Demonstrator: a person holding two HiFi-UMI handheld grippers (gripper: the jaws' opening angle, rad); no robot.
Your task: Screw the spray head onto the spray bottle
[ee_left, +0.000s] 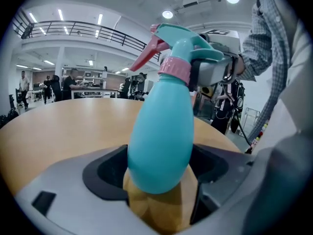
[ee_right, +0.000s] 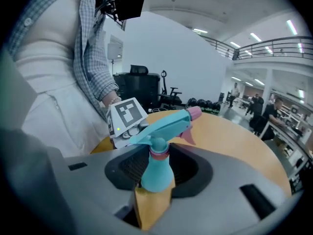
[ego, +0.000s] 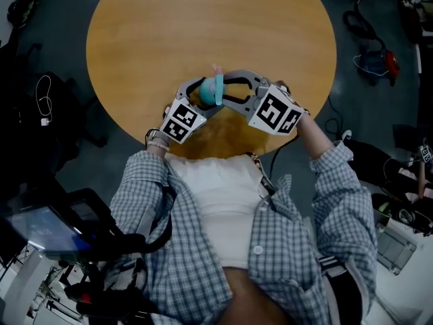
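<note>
- Where the round wooden table [ego: 203,26] curves in toward the person, the two tongs meet over its near edge with a teal spray bottle [ego: 211,92] between them.
- The left tongs [ego: 201,95] are clamped on the bottle's rounded lower body. In the left gripper view, the dark pads [ee_left: 110,173] sit against both sides of it.
- The right tongs [ego: 229,90] reach in from the opposite side. They are narrowed on the spray head [ee_right: 164,124] at its pink collar [ee_left: 174,68], where head and bottle join.
- In the right gripper view, the neck and collar stand between the dark pads with no gap showing on either side.
- The spray head sits on top of the bottle's neck. How far it is threaded on cannot be told.
- The head is teal, with a pink trigger [ee_left: 146,55] and a pink nozzle tip [ee_right: 194,113].
- In the left gripper view the bottle leans slightly to the right. In the right gripper view it stands close to upright.
- Tabletop shows beneath the bottle's base, but whether the base touches the table cannot be told.
- The left tongs' marker cube [ee_right: 126,114] shows just behind the spray head in the right gripper view.
- The person wears a checked shirt [ego: 298,229] over a white top.
- Other people [ee_left: 73,80] stand well behind the table in the hall.
</note>
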